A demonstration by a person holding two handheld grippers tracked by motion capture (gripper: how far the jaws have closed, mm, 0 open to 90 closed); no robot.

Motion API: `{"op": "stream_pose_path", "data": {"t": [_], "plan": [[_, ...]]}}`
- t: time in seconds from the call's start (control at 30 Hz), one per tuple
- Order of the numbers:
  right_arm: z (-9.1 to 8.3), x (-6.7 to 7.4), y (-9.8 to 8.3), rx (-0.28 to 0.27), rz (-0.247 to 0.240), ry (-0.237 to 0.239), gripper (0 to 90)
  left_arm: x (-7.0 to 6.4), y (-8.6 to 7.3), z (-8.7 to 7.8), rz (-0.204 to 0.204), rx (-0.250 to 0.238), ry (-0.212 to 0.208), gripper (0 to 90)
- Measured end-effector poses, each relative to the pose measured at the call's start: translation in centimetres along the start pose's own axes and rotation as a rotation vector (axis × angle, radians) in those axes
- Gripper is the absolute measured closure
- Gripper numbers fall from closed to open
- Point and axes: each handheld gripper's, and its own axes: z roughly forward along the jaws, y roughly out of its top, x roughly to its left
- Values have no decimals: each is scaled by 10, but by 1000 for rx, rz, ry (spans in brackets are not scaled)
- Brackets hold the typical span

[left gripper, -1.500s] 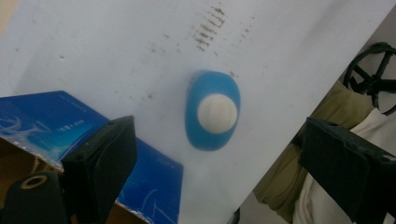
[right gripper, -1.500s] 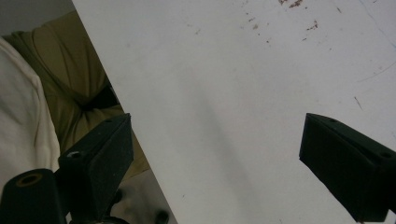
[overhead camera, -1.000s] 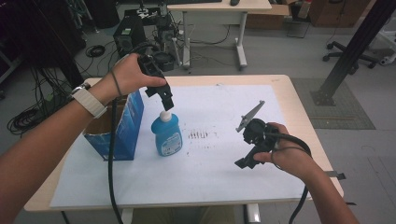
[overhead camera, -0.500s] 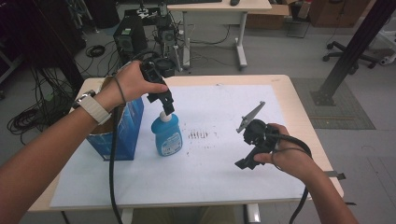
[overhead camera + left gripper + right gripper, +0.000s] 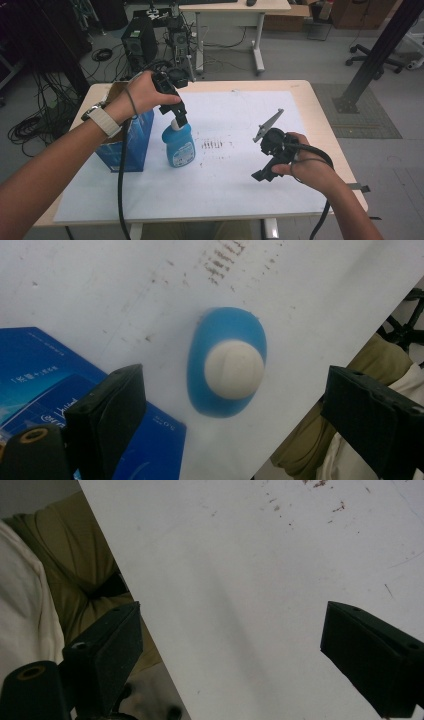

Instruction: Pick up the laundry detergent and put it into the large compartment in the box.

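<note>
White-papered table [image 5: 235,185], left tool [image 5: 178,119] spread wide above blue bottle [image 5: 179,145]

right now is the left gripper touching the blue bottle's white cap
Apart. In the left gripper view the left gripper is wide open, with white paper showing between each jaw and the white cap of the blue bottle.

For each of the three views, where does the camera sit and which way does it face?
High view: above the table, looking forward and down; both forearms enter from below.
Left gripper view: looks straight down past open jaws at the blue bottle, also standing in the high view.
Right gripper view: faces the white sheet past open jaws.
</note>
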Motion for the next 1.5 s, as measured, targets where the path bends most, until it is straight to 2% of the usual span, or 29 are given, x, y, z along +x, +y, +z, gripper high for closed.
{"op": "stream_pose_path", "data": {"t": [0.27,0.6,1.5], "plan": [[2,0,0,2,-2,3,104,2,-1,8,-5,0,9,106],[4,1,1,4,-5,6,104,3,-2,18,-3,16,-7,106],[8,0,-1,6,-3,15,104,3,-2,39,2,23,-8,106]]}}
